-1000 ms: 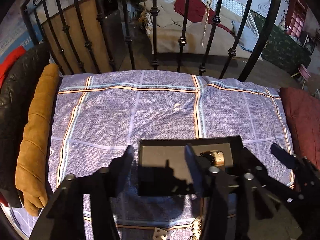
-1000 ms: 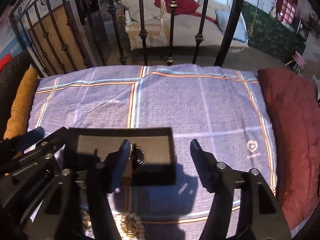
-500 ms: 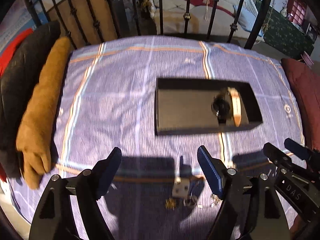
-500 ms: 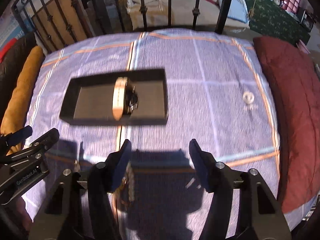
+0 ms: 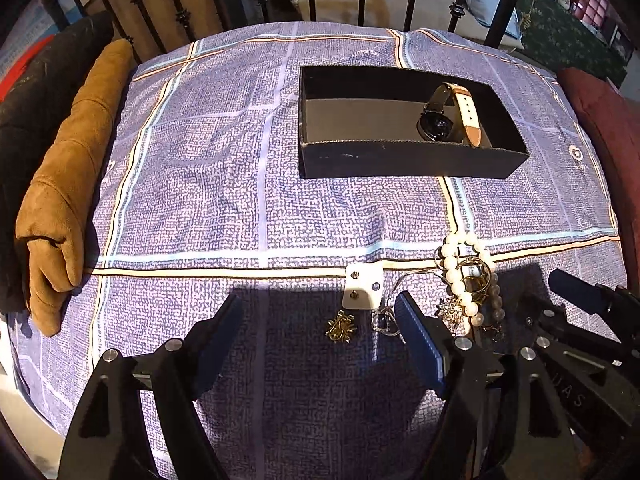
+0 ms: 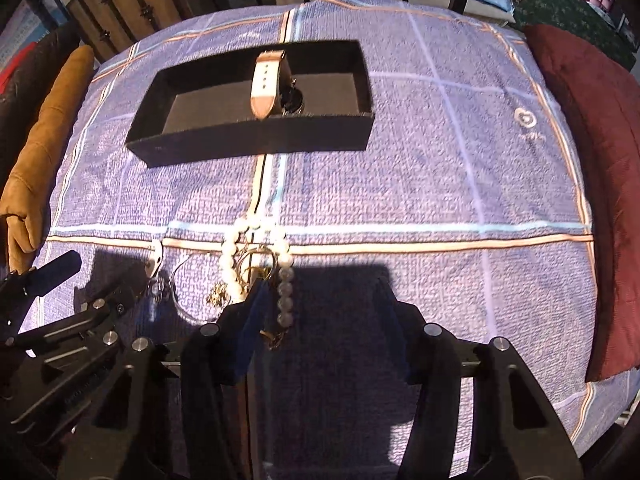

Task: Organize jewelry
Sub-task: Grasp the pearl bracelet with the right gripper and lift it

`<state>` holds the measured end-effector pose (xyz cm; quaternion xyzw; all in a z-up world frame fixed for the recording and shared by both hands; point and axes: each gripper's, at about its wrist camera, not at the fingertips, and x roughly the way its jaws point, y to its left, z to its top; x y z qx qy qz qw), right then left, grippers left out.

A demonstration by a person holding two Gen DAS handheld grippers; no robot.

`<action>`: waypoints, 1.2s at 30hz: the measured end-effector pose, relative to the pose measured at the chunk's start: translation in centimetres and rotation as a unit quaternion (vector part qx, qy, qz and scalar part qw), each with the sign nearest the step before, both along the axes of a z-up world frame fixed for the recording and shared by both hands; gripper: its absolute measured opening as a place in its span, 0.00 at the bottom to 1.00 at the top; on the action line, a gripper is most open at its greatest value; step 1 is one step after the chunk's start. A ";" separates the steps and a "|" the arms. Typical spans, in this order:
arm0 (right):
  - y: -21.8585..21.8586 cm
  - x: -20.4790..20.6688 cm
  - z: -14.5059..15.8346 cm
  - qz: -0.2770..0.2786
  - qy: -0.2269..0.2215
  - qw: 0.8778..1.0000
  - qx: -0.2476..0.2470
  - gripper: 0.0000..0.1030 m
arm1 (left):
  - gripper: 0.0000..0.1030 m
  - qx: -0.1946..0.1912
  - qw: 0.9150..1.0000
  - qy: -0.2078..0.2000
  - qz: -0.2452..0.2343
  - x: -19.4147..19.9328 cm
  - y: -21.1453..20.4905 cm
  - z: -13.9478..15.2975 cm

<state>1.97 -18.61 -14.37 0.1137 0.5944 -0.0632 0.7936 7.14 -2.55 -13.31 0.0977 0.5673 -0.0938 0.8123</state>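
One item is judged as sorted: a watch (image 5: 450, 114) with a pale strap is seen lying inside the black box (image 5: 400, 160), toward its right end in the left wrist view. No other item is seen in the box.

The remainder is left loose on the checked purple cloth (image 5: 200, 180), near the box but apart from it: a pearl bracelet (image 5: 460, 276) piled with gold rings, a white earring card (image 5: 363, 286), a gold brooch (image 5: 341, 326) and a small silver piece just beside it.

The left gripper (image 5: 320, 328) is held wide apart and empty, above the brooch and card. The right gripper (image 6: 320, 300) has just been narrowing; nothing is seen pressed between its fingers, though one fingertip overlaps the pearl pile.
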 end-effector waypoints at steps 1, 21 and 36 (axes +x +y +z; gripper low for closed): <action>0.1 0.0 -0.3 0.001 0.004 1.000 0.002 0.53 | 0.74 -0.004 1.000 0.004 0.001 0.0 0.1 -0.3; 1.5 -0.1 -0.2 0.008 -0.014 1.000 0.020 0.10 | 0.12 -0.040 0.998 0.038 -0.029 0.4 0.2 -1.9; -0.2 0.3 5.6 -0.011 -0.073 0.996 0.043 0.10 | 0.12 -0.050 0.998 -0.006 -0.028 1.4 -0.9 3.7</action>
